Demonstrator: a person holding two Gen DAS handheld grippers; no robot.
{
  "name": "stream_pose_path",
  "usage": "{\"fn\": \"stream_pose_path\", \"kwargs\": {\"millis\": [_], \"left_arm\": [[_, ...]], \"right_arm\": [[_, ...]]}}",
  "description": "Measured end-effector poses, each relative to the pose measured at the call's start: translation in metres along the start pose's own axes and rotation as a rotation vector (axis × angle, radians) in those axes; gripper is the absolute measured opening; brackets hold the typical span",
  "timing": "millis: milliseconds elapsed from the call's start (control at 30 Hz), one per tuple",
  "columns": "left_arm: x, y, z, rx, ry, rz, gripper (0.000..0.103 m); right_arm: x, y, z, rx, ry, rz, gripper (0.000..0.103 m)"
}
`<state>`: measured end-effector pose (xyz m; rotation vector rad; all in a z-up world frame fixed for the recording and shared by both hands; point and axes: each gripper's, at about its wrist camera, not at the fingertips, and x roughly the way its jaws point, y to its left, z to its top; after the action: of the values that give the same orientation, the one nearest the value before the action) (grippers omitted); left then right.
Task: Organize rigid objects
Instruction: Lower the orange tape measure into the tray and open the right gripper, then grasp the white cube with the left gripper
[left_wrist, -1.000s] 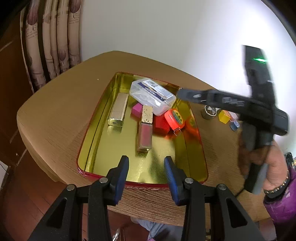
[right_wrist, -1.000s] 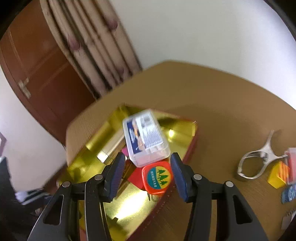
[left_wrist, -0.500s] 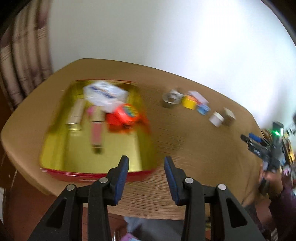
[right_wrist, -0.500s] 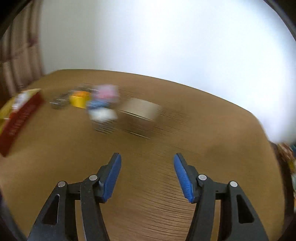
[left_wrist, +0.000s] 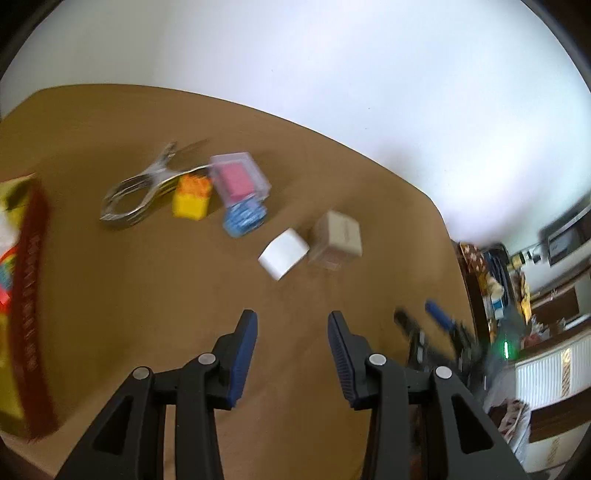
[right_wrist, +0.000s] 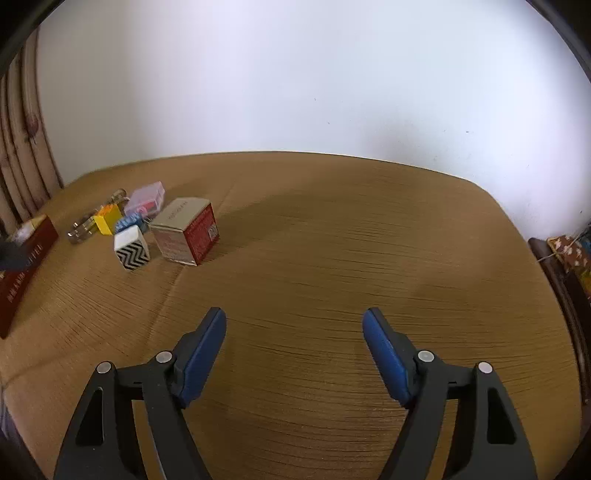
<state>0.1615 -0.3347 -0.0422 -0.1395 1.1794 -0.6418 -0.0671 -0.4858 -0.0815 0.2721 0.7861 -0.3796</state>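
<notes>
Ahead-left of my right gripper (right_wrist: 293, 325) I count one metal clip (left_wrist: 138, 194), one yellow block (left_wrist: 192, 201), one clear case (left_wrist: 240, 182), one blue piece (left_wrist: 243, 221), one zigzag cube (right_wrist: 132, 251), one red carton (right_wrist: 186, 230), one tin (right_wrist: 26, 266).

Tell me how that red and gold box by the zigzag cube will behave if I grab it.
The red and gold box looks like thin printed card: probably light, and it may dent under hard fingers. Flat faces and a wide base suggest it slides, not rolls. It sits near the zigzag cube, so pushing could nudge that.

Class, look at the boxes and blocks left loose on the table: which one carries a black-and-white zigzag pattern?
The small white cube, between the yellow block and the larger red-sided box. Only it shows zigzag stripes.
</notes>
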Motion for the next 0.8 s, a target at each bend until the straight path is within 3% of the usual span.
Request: {"fn": "stream_pose_path", "kwargs": {"millis": [300,467,633,800], "left_arm": [[0.061,-0.006,0.046,-0.138,0.037,0.069,0.04],[0.079,0.003,0.053,-0.212,0.064,0.074,0.04],[0.098,0.008,0.059,-0.24,0.101,0.162,0.04],[0.105,0.012,0.06,-0.254,0.119,0.19,0.049]], "right_arm": [[-0.006,-0.029,-0.003,0.122,-0.014,0.117,0.078],[-0.009,-0.031,-0.004,0.124,-0.014,0.146,0.078],[-0.01,-0.033,-0.004,0.131,-0.018,0.166,0.078],[-0.014,-0.04,-0.005,0.141,-0.01,0.173,0.078]]}}
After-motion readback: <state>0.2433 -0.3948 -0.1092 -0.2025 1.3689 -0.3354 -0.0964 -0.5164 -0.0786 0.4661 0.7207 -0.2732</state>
